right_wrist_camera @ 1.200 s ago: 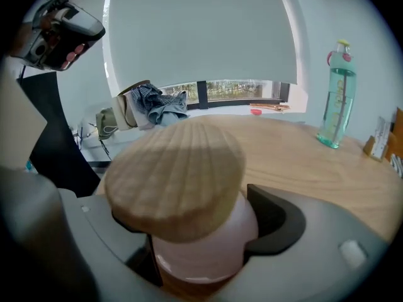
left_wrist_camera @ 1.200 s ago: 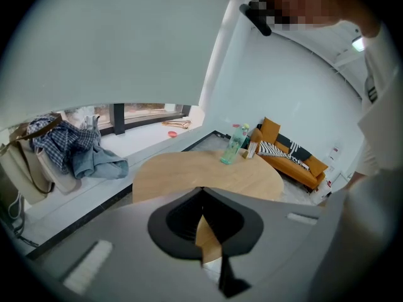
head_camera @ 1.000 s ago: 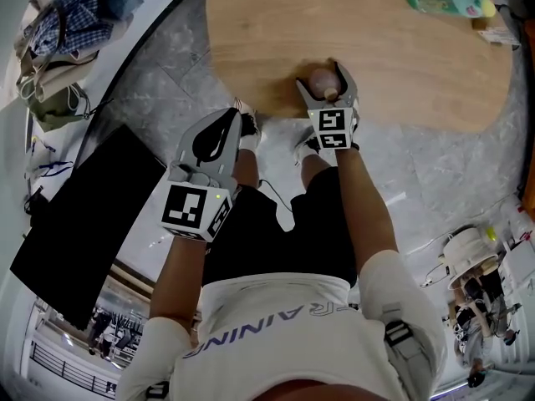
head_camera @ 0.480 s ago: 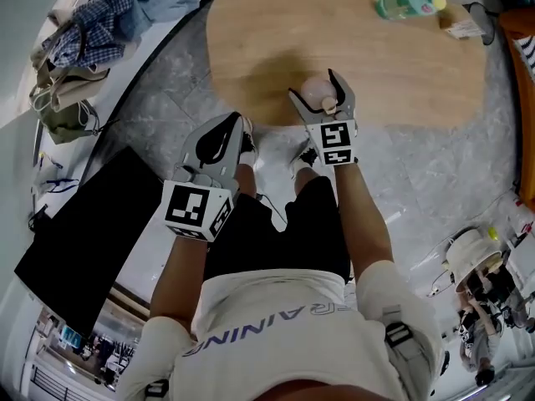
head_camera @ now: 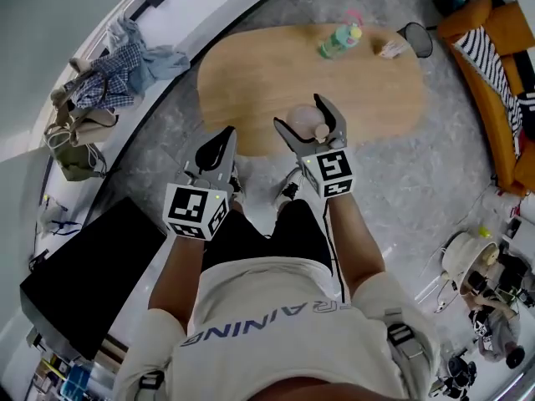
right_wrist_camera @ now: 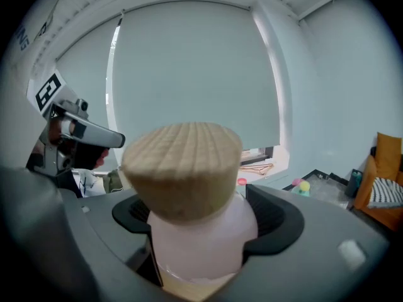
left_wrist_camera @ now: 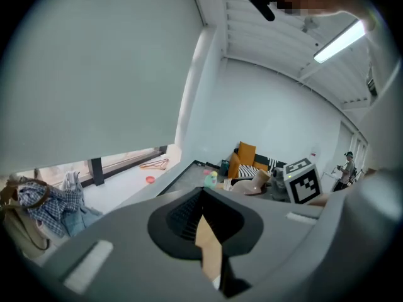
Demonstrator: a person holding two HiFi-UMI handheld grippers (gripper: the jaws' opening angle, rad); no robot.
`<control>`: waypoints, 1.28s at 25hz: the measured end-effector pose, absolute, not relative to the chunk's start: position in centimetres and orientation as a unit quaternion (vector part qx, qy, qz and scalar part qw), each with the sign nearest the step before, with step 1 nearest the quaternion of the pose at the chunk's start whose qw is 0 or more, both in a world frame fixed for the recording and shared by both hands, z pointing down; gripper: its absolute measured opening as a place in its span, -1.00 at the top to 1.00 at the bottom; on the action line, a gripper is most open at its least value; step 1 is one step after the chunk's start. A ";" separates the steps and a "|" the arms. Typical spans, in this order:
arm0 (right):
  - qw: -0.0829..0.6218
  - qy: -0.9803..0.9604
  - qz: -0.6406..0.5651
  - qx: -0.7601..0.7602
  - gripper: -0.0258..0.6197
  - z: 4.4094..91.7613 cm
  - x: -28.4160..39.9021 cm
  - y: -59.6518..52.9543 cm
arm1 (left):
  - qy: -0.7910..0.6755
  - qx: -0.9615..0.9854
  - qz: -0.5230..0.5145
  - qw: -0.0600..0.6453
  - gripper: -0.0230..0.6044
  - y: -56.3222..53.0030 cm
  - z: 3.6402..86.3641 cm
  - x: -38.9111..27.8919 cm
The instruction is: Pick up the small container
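Over the oval wooden table [head_camera: 251, 82], the right gripper [head_camera: 299, 114] clamps its jaws round the small container [right_wrist_camera: 201, 231] below its wooden lid, keeping it upright and clear; the left gripper [head_camera: 224, 139] is unneeded, its jaws together and empty.

The container [right_wrist_camera: 189, 231], a pale pink jar capped with a rounded wooden lid [right_wrist_camera: 182, 162], is held upright between the right gripper's [head_camera: 303, 115] jaws, clear of the counter [head_camera: 242, 82].
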State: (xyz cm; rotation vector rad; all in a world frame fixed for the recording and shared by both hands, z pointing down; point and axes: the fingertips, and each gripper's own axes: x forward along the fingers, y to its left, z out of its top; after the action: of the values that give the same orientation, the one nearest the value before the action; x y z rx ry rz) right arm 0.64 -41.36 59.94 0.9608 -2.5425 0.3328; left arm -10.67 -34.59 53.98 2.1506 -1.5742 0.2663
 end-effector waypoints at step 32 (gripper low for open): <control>0.042 -0.909 0.033 0.413 -0.42 27.4 9.1 -36.3 | -0.505 0.861 -0.001 0.059 0.92 -33.9 28.8 -4.5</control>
State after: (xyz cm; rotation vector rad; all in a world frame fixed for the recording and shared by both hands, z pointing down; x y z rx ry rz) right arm 9.09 -36.28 27.40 1.2642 -2.7814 0.1022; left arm -4.53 -33.89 28.84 2.6082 -1.5306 -0.0030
